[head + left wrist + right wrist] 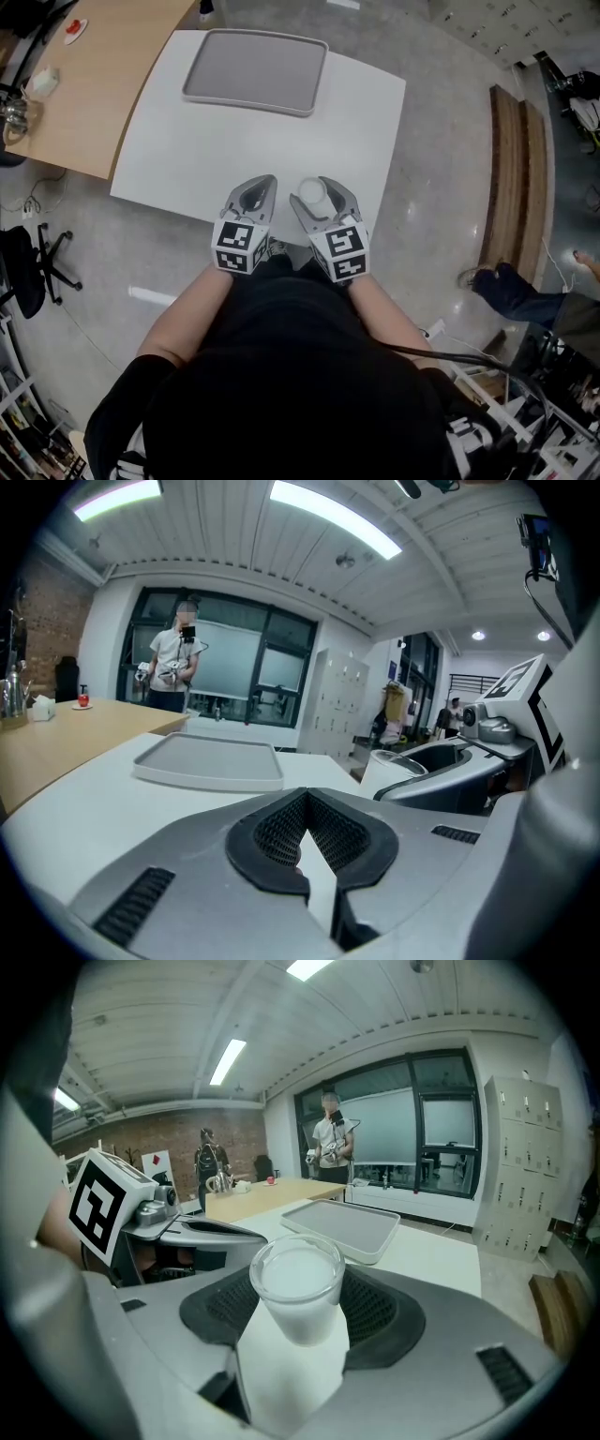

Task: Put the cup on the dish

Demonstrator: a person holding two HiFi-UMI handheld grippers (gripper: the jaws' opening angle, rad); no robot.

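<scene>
Left gripper: jaws pressed together, nothing in them, idle at the near edge of the table. Dish sits bare at the far side, well apart. Cup is upright, pinched by the right gripper (rim stands above the pads). Risk: the smooth tapered wall slips or tilts on the long carry, or the base clips the dish's raised rim and tips.

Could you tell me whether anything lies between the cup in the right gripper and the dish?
Nothing visible does. The cup sits in the right gripper, and only bare white table stretches from there to the empty dish; the left gripper is off to the side.
</scene>
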